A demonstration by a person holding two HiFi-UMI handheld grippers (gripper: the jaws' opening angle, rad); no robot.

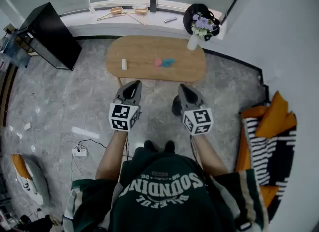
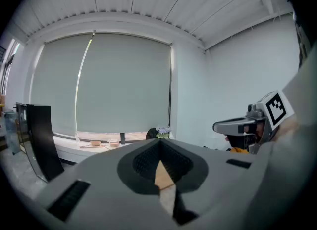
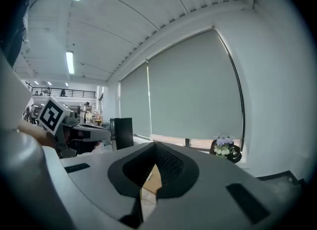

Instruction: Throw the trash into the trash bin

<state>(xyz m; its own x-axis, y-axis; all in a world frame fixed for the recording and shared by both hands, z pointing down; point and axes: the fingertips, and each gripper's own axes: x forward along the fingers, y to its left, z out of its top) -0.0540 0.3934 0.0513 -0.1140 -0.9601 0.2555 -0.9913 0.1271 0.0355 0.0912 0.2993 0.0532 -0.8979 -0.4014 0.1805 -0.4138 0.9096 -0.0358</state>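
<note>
The left hand-held gripper [image 1: 133,84] was clenched, its jaws meeting at the tip with nothing between them, as its own view [image 2: 159,143] showed. The right hand-held gripper [image 1: 183,88] looked the same in its own view [image 3: 154,146]: jaws together and empty. Both were held side by side and apart, pointing a little below level toward the oval wooden table [image 1: 149,49] ahead of them.

The trash lay on that table, well beyond both sets of fingertips. A small white roll [image 1: 123,64] stood ahead of the left hand-held gripper, slightly to its left. A pink piece [image 1: 158,62] and a blue piece [image 1: 169,62], touching or nearly so, lay ahead of the gap between the two. Farther off, ahead of the right hand-held gripper, a vase of flowers [image 1: 194,40] stood at the table's far right end.

Just below the right hand-held gripper, on its left side, a dark round object [image 1: 176,108] sat on the floor, partly hidden; whether it was the bin could not be told. Striped cushions [image 1: 264,148] lay off to its right.
</note>
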